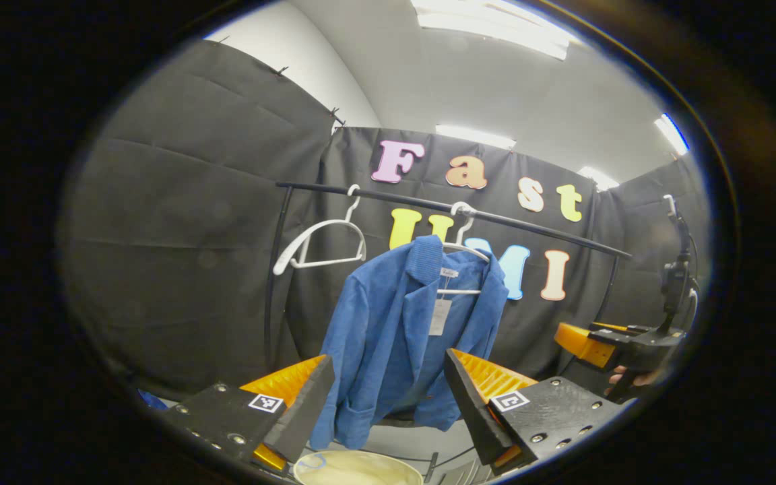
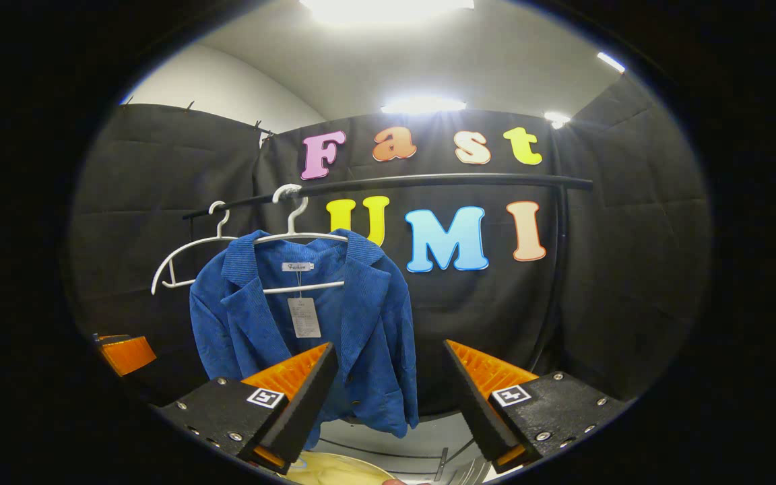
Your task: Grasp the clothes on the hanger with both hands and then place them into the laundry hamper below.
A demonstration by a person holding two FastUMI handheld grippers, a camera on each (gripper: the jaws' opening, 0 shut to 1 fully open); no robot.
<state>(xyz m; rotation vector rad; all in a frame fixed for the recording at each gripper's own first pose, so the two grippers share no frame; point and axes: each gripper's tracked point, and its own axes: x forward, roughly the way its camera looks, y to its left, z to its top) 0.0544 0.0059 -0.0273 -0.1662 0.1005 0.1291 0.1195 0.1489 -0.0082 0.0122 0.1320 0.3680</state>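
Left gripper view shows the blue jacket (image 1: 395, 337) on its white hanger (image 1: 459, 250) on the rail (image 1: 536, 229), untouched. The left gripper (image 1: 388, 397) and right gripper (image 2: 388, 391) are both spread and empty, short of it. The hamper (image 1: 358, 468) waits below; all 2 steps remain.

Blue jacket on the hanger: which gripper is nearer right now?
Hard to call; roughly level. The left gripper faces the blue jacket almost head-on, open and short of it. The right gripper sits off to its right, open, jacket left of centre.
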